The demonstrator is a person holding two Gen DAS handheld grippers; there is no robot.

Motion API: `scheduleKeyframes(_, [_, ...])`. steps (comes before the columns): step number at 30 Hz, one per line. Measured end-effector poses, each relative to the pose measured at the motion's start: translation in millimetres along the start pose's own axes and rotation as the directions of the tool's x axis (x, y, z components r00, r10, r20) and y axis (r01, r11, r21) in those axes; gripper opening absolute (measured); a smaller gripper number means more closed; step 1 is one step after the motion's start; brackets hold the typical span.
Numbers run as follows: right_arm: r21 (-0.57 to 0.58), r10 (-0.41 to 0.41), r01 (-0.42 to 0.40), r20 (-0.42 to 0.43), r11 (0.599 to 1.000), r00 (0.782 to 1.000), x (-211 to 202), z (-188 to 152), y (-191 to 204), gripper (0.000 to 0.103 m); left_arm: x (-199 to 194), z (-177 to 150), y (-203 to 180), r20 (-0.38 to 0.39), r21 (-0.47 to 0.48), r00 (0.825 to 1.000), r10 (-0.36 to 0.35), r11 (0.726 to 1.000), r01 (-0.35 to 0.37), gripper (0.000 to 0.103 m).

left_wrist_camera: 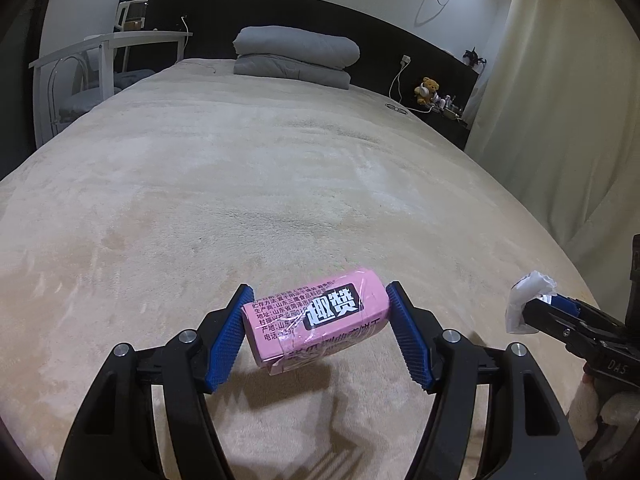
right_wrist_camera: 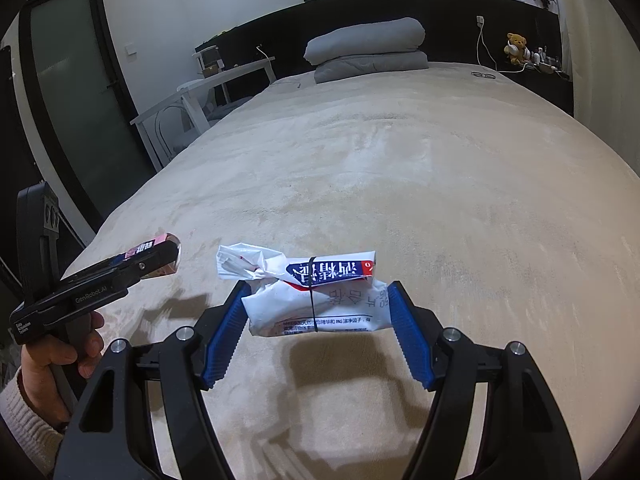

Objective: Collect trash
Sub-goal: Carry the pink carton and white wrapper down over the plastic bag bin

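My left gripper (left_wrist_camera: pixel 318 330) is shut on a pink snack box (left_wrist_camera: pixel 316 318) with black Chinese lettering and holds it above the beige bed (left_wrist_camera: pixel 280 184). My right gripper (right_wrist_camera: pixel 316 316) is shut on a rolled white plastic bag (right_wrist_camera: pixel 308 292) tied with a black band, also lifted off the bed. The white bag (left_wrist_camera: pixel 528 300) and the right gripper (left_wrist_camera: pixel 560 312) show at the right edge of the left wrist view. The left gripper (right_wrist_camera: pixel 160 260) with the pink box (right_wrist_camera: pixel 148 248) shows at the left of the right wrist view.
Folded grey bedding (left_wrist_camera: pixel 296 54) lies at the head of the bed by the black headboard (left_wrist_camera: pixel 360 28). A white desk (left_wrist_camera: pixel 108 52) stands to the left, a dark door (right_wrist_camera: pixel 80 92) beyond it. A teddy bear (left_wrist_camera: pixel 427 90) sits on the nightstand. Curtains (left_wrist_camera: pixel 560 100) hang on the right.
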State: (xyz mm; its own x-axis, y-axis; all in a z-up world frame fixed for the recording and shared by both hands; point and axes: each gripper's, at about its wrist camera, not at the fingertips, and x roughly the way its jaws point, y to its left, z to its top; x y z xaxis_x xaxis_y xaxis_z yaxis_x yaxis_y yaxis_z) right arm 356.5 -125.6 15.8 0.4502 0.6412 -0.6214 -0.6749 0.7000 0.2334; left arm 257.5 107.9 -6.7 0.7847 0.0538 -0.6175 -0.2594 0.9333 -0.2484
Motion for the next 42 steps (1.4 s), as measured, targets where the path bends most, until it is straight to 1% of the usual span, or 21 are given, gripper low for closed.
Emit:
scheduleKeyframes(4, [-0.018,-0.008,0.008,0.021,1.0,1.0,-9.3,-6.1,6.9,0.069,-17.2,-10.3,-2.0,0.007,0.017,1.0,-0.007,1.0,0.007,0.066])
scheduleKeyframes(11, [0.006,-0.004,0.004,0.032,1.0,0.999,-28.9,-27.2,14.1,0.069,-43.1,-29.1,-7.3,0.02,0.037,1.0,-0.023,0.999,0.022,0.066])
scheduleKeyframes(17, [0.018,0.006,-0.007,0.034,1.0,0.999,-45.4,-48.5,22.2,0.069,-64.4,-52.9,-13.9,0.016,0.039,0.999,-0.039,0.998,0.039,0.066])
scheduleKeyframes(27, [0.022,0.022,-0.022,0.031,1.0,0.999,-77.5,-93.2,36.7,0.069,-102.6,-97.6,-28.9,0.007,0.063,0.998,-0.066,0.996,0.066,0.066])
scheduleKeyframes(32, [0.023,0.042,-0.043,0.033,0.999,0.999,-95.0,-117.6,45.4,0.069,-120.9,-119.6,-34.6,0.004,0.067,0.997,-0.083,0.994,0.083,0.066])
scheduleKeyframes(42, [0.055,0.069,-0.07,0.025,0.996,0.997,-120.6,-154.8,52.0,0.069,-142.5,-158.6,-46.3,-0.033,0.069,0.993,-0.116,0.991,0.118,0.066])
